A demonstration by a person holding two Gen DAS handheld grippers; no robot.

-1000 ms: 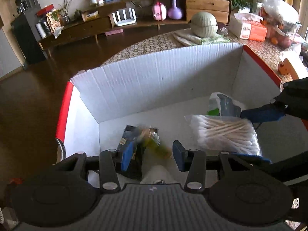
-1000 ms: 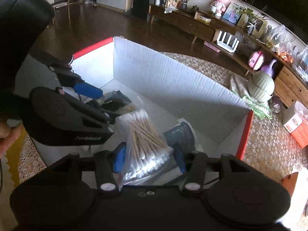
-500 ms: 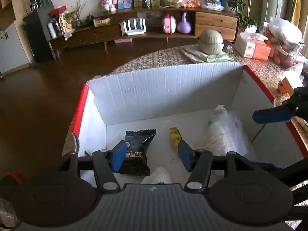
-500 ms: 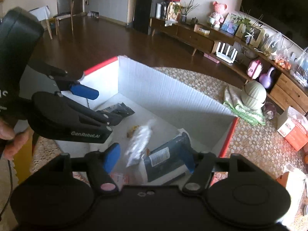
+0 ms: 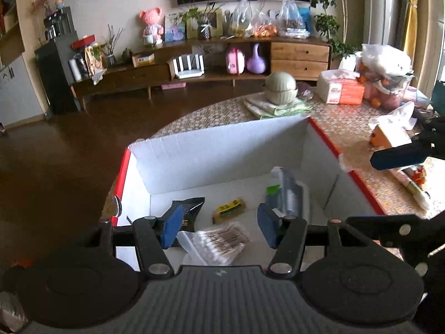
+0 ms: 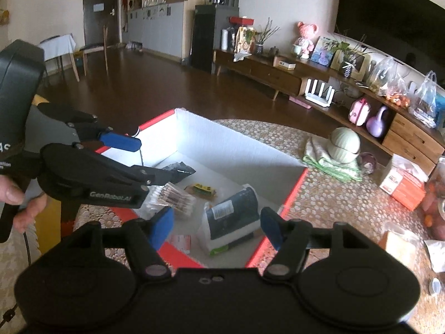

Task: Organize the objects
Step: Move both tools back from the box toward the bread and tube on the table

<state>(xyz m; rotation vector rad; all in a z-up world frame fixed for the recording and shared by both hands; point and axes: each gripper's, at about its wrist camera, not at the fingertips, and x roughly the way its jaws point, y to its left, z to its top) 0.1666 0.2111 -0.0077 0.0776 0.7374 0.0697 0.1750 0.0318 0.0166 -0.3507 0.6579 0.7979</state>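
Through the left wrist view, my left claw (image 5: 219, 226) hung wide open above the near end of the white box (image 5: 217, 156) with red outer sides, its blue pads gripping nothing. On the box floor, the bag of cotton swabs (image 5: 219, 243) lay nearest the near wall, directly under the gap between my pads. Behind it sat a black snack packet (image 5: 189, 206) toward the left wall, a small yellow packet (image 5: 229, 208) in the middle, and a white and dark pack (image 5: 287, 194) toward the right wall, none of them touching the swabs as far as I could tell. Beyond the box's right wall, one blue pad of my right claw (image 5: 400, 156) hovered over the patterned desk (image 5: 333, 128), outside the box. Through the right wrist view, my right claw (image 6: 217, 226) was also spread wide with nothing between its pads, held over the near right corner of the box (image 6: 222, 142). The white and dark pack (image 6: 230, 218) lay just below it against the right wall, the yellow packet (image 6: 201, 189) and the cotton swabs (image 6: 173, 199) lay further left, and the black packet (image 6: 179, 171) sat beyond them. My left claw (image 6: 139, 158) reached over the left side of the box, partly covering the swabs from view, with my left hand (image 6: 16, 203) on its handle.
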